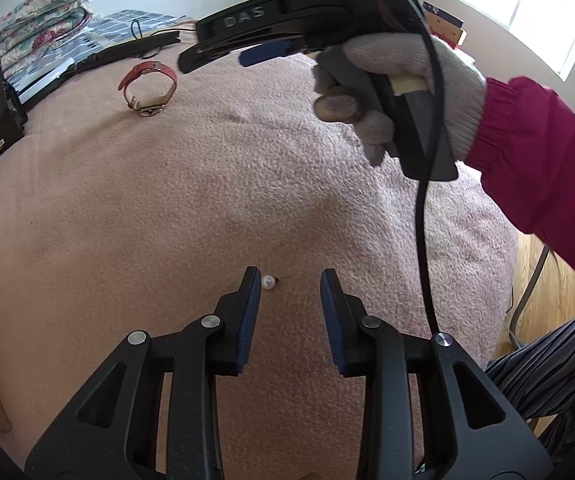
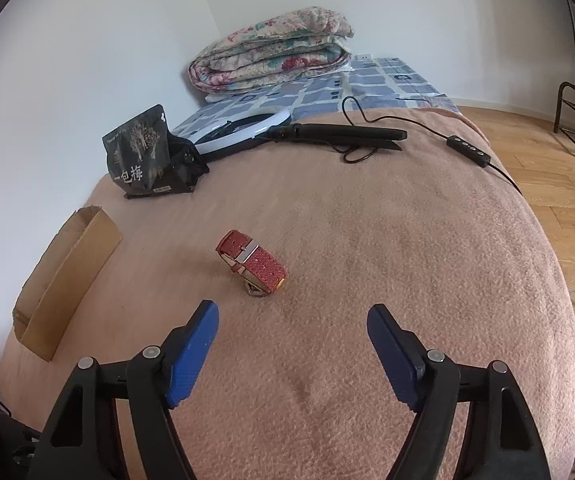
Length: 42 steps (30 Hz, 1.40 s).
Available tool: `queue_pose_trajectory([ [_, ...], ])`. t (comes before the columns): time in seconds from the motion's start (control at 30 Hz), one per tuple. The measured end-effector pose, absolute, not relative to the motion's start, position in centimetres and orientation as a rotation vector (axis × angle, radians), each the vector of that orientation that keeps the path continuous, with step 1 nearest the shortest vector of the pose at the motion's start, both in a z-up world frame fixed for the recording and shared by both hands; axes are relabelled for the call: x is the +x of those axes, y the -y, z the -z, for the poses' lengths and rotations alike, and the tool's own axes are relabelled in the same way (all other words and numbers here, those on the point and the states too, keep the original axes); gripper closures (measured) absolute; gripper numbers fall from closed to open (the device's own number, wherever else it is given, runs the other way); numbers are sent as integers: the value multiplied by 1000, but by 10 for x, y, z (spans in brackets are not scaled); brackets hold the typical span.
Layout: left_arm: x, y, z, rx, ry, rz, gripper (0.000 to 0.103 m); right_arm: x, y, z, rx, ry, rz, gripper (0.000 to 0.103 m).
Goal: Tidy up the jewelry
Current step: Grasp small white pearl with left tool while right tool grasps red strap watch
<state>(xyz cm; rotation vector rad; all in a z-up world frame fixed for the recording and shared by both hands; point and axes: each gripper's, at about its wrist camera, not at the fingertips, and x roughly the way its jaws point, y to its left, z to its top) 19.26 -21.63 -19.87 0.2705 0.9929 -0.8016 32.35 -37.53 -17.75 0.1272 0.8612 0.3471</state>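
Note:
A small pearl earring [image 1: 268,282] lies on the pink blanket [image 1: 167,208], just beside the left fingertip of my left gripper [image 1: 290,276], which is open and empty above it. A red-strapped watch [image 1: 147,89] stands on its side farther back on the blanket; it also shows in the right wrist view [image 2: 252,262]. My right gripper [image 2: 293,314] is open wide and empty, a short way in front of the watch. In the left wrist view the right gripper [image 1: 215,54] is held high by a gloved hand [image 1: 399,76], past the watch.
A cardboard box flap [image 2: 63,280] sits at the blanket's left edge. A black snack bag [image 2: 143,152], a ring light [image 2: 243,126], a black folded stand [image 2: 347,136] and a cable with a remote [image 2: 467,151] lie at the back. A folded quilt [image 2: 275,50] lies behind. Wood floor [image 2: 547,168] is to the right.

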Motion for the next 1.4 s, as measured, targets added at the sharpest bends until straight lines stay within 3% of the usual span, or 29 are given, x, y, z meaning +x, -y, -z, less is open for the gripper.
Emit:
queue_pose_trajectory([
  [0.2, 198, 216, 207, 287, -998, 755, 80, 336, 365, 189, 103, -870, -365, 24],
  [0.27, 201, 215, 209, 296, -999, 731, 90, 341, 361, 192, 98, -871, -368, 25],
  [0.37, 208, 211, 216, 293, -1023, 702, 95, 348, 354, 196, 80, -875, -373, 27],
  [0.53, 212, 206, 216, 283, -1022, 696, 98, 359, 344, 200, 53, -873, -355, 30],
  [0.6, 215, 203, 216, 278, -1024, 691, 99, 365, 344, 202, 55, -872, -341, 35],
  [0.67, 216, 200, 217, 274, -1023, 688, 99, 371, 345, 204, 76, -877, -340, 46],
  [0.7, 216, 199, 217, 271, -1024, 688, 99, 373, 347, 205, 89, -879, -342, 50],
  [0.77, 215, 198, 217, 263, -1024, 691, 99, 376, 350, 207, 125, -886, -363, 69],
  [0.87, 214, 196, 216, 257, -1024, 696, 99, 377, 351, 209, 157, -887, -380, 82],
  [1.03, 212, 192, 215, 221, -1065, 719, 94, 374, 351, 209, 125, -893, -353, 87],
  [1.1, 210, 189, 215, 214, -1066, 709, 81, 372, 355, 208, 133, -890, -342, 88],
  [1.4, 209, 206, 216, 254, -1030, 741, 81, 368, 363, 203, 127, -875, -321, 90],
])
